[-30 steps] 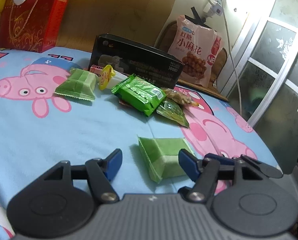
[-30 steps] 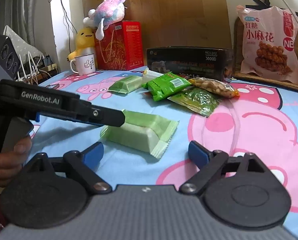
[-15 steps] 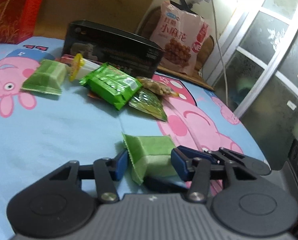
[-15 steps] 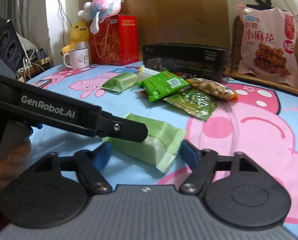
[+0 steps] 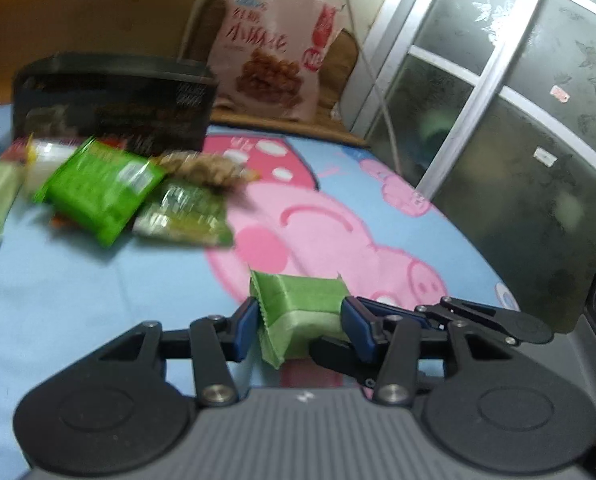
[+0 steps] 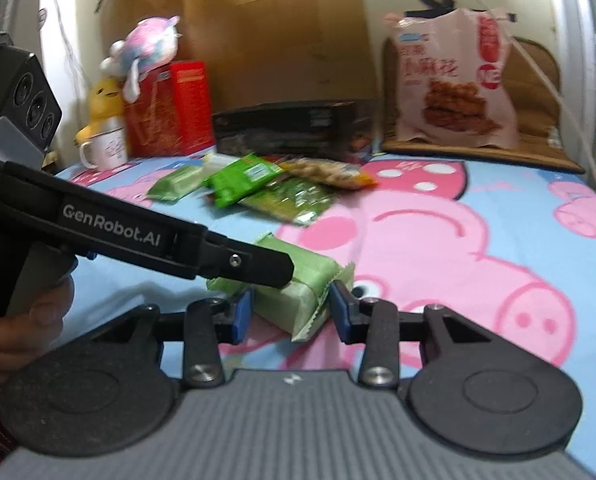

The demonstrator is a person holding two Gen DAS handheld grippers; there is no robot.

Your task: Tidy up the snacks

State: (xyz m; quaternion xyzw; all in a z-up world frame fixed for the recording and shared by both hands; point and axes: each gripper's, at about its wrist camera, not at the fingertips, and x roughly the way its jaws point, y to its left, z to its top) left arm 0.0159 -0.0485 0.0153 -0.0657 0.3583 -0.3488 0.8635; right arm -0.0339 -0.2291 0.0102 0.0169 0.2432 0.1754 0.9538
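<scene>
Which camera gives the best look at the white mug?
The right wrist view. The white mug stands at the far left edge of the cartoon-print cloth, in front of a yellow plush toy. The left wrist view does not show it at all.

Low wrist views, shared green packet [image 5: 301,312]

The blue cloth [image 5: 78,300] lay bare on the near left, with open room there for a hand. Farther back, a heap of snack packets [image 5: 102,190] blocked the way, and the black box [image 5: 114,100] stood close behind it. The pink bag [image 6: 453,80] leaned at the back. To the right the cloth [image 6: 477,240] was free up to the glass door [image 5: 517,120]. A mug [image 6: 106,148] and red box [image 6: 170,108] closed the far left corner.
</scene>
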